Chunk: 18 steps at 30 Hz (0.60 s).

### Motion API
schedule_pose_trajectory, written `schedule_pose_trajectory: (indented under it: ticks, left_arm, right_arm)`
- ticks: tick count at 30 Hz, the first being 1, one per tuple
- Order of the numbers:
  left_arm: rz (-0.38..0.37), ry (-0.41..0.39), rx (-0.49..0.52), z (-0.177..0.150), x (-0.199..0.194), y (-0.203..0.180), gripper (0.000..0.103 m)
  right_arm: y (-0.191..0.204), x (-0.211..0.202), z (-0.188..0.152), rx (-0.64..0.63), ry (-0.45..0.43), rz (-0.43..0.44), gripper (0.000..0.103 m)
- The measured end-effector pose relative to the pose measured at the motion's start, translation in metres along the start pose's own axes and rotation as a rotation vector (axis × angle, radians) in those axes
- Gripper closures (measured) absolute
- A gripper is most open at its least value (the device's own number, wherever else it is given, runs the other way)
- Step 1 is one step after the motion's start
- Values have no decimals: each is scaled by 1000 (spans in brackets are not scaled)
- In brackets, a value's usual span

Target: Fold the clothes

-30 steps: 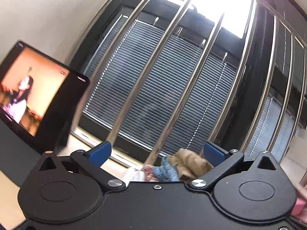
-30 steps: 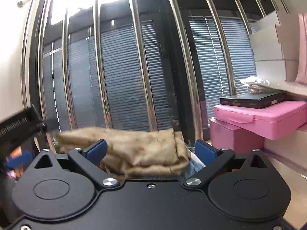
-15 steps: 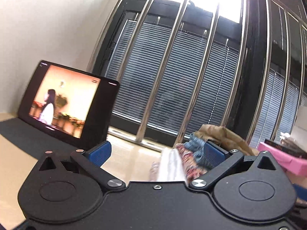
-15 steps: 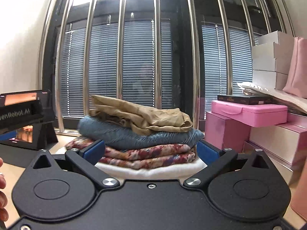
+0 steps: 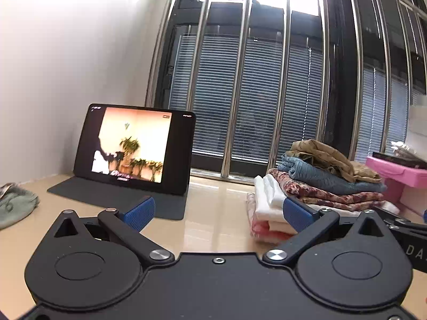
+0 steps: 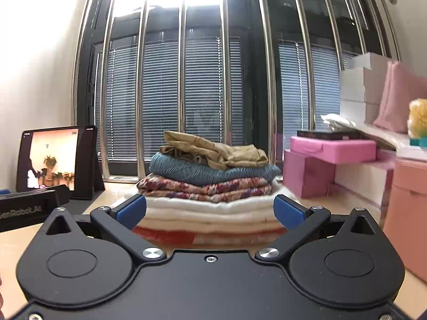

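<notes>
A stack of folded clothes (image 6: 210, 186) stands on the tan table near the window: a tan garment (image 6: 213, 149) on top, a blue knit (image 6: 210, 172), a floral piece, white layers and a red-pink one below. In the left wrist view the same stack (image 5: 320, 184) sits to the right. My right gripper (image 6: 209, 212) is open, level with the stack's lower layers and just in front of it, holding nothing. My left gripper (image 5: 218, 212) is open over bare table left of the stack. A grey-green garment (image 5: 16, 205) lies unfolded at the far left.
A tablet (image 5: 133, 148) playing video leans on its dark cover at the back left. Pink boxes (image 6: 331, 160) and white boxes crowd the right side. Steel window bars (image 6: 226, 80) and blinds close off the back.
Both grippers have drawn back and lowered from the stack. The views, earlier tilted up at the window, now sit level with the table, and the whole stack shows.
</notes>
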<state>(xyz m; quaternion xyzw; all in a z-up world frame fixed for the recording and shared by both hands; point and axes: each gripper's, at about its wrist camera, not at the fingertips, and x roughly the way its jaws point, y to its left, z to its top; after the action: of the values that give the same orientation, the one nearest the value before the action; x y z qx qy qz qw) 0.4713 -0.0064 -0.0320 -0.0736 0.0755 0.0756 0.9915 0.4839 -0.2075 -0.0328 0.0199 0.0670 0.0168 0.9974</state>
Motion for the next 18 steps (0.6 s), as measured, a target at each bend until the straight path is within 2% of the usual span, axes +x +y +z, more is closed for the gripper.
schedule_pose_trajectory:
  ticks: [7,9,13,18]
  left_arm:
    - [-166,-71,-147,18,-57,17,0]
    - [-183,-95,-175,28,-69,16,0]
    - [-202,-111,-141,47,-87,11,0]
    - [-231,-56,-208,67,-103,31,0]
  right_arm:
    - [-4,-35,-5,76,13,-2,0]
    - [-8,-43,-6,111,23,-12,0]
    - [-13,-61,-9,159,41,-13,0]
    - [-3,-82,-12,75,7,-38,0]
